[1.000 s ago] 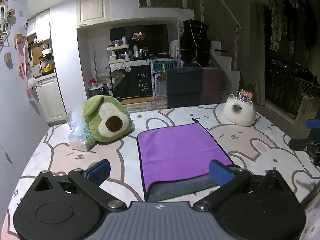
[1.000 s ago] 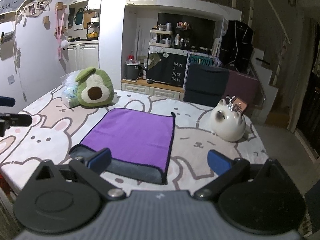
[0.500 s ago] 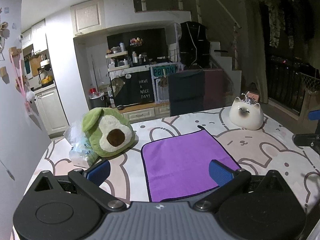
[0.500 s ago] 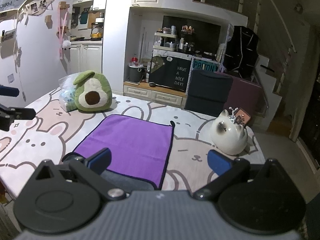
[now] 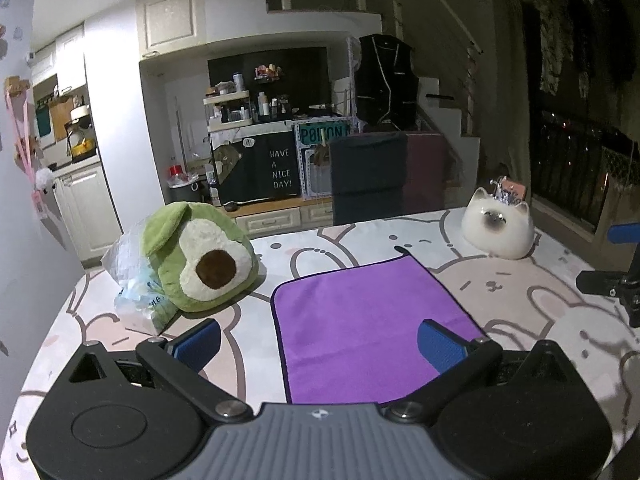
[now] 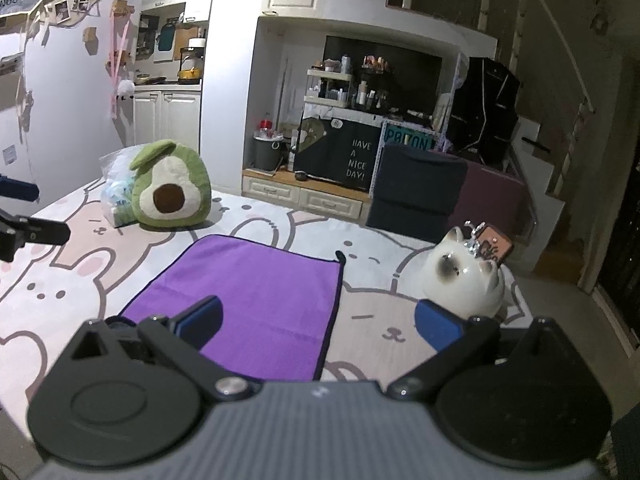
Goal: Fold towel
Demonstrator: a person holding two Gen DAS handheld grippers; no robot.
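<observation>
Towel (image 5: 368,320) flat, edges free | left tool (image 5: 318,344), right tool (image 6: 318,324) spread wide (holding nothing) | avocado plush (image 5: 200,260) beside

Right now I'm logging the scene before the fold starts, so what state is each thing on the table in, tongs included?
Towel: flat, unfolded, purple side up.
Left tongs: open, holding nothing.
Right tongs: open, holding nothing.
Avocado pillow: upright, apart from the towel.
Cat figure: upright, beside the towel.
Plastic bag: crumpled behind the pillow.
</observation>
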